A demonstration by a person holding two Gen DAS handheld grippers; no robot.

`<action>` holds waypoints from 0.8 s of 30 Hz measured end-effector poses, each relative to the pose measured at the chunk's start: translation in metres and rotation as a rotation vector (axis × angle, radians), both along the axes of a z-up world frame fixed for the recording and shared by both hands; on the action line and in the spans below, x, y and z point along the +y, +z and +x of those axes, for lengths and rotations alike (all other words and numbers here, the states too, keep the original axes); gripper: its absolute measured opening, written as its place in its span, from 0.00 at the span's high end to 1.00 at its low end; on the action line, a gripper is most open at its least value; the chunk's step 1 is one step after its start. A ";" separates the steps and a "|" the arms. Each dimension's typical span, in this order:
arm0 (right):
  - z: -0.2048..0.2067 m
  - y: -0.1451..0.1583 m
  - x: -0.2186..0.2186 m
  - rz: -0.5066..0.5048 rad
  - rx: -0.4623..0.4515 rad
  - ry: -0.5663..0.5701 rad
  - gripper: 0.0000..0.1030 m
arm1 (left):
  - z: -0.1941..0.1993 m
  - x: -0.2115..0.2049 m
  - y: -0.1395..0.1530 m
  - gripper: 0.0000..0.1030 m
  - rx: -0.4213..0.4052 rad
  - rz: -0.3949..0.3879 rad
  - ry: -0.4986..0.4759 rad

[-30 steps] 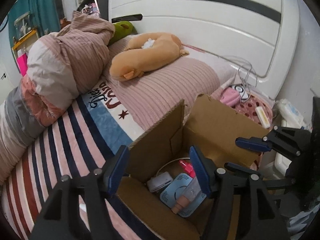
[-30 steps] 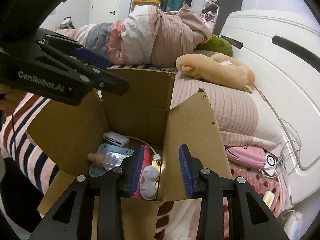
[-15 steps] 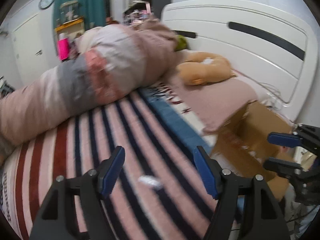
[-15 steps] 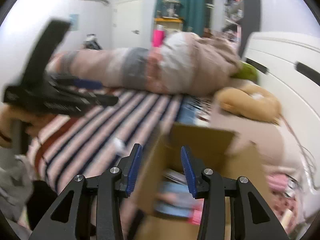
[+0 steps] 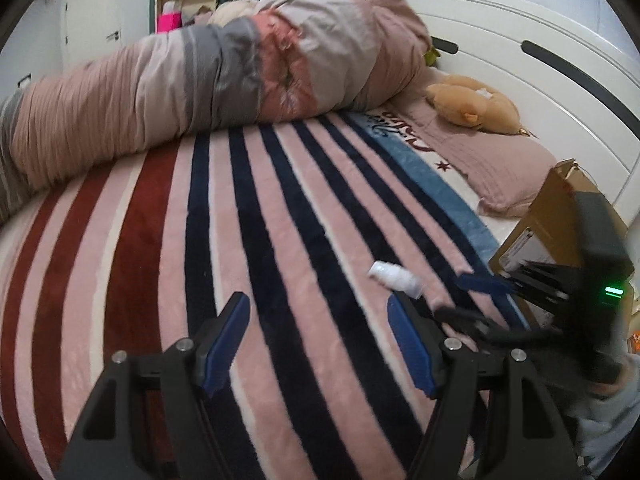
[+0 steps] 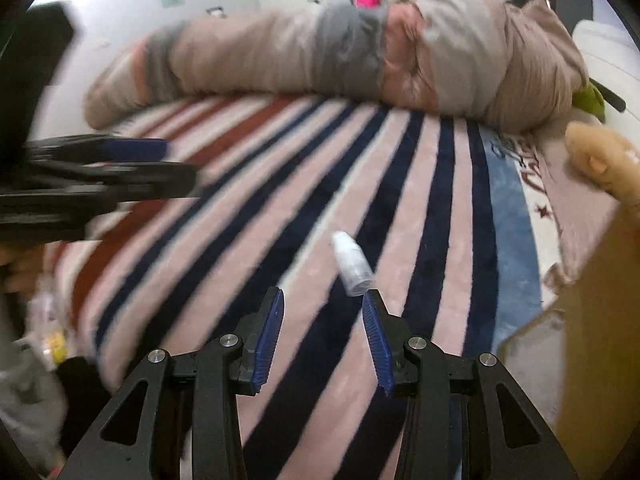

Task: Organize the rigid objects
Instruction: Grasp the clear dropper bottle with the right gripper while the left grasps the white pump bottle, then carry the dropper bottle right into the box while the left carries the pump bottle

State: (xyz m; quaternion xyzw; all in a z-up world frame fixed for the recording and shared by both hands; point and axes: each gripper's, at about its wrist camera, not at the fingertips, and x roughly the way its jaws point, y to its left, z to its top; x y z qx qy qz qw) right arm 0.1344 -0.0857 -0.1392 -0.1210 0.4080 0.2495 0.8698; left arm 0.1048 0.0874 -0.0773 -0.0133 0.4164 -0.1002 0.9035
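A small white plastic bottle point(image 5: 394, 278) lies on its side on the striped blanket point(image 5: 280, 220); it also shows in the right wrist view point(image 6: 352, 264), just beyond my right fingertips. My left gripper point(image 5: 316, 332) is open and empty above the blanket, the bottle off its right finger. My right gripper point(image 6: 324, 328) is open and empty, also seen in the left wrist view point(image 5: 476, 300). The cardboard box point(image 5: 560, 216) stands at the right edge of the bed; its inside is hidden.
A rolled pink and grey duvet point(image 5: 200, 72) lies across the far side of the bed. A tan plush toy point(image 5: 472, 104) lies on the pink pillow by the white headboard point(image 5: 520, 52). Small clutter point(image 6: 48, 340) sits beside the bed at the left.
Both grippers have swung left, away from the box, and now face the striped blanket. The white bottle has come close in front of the right gripper. Both stay open.
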 end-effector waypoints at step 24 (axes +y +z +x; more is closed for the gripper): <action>-0.076 0.085 -0.016 0.210 -0.207 0.176 0.81 | -0.030 -0.063 0.061 0.51 -0.042 -0.296 -0.246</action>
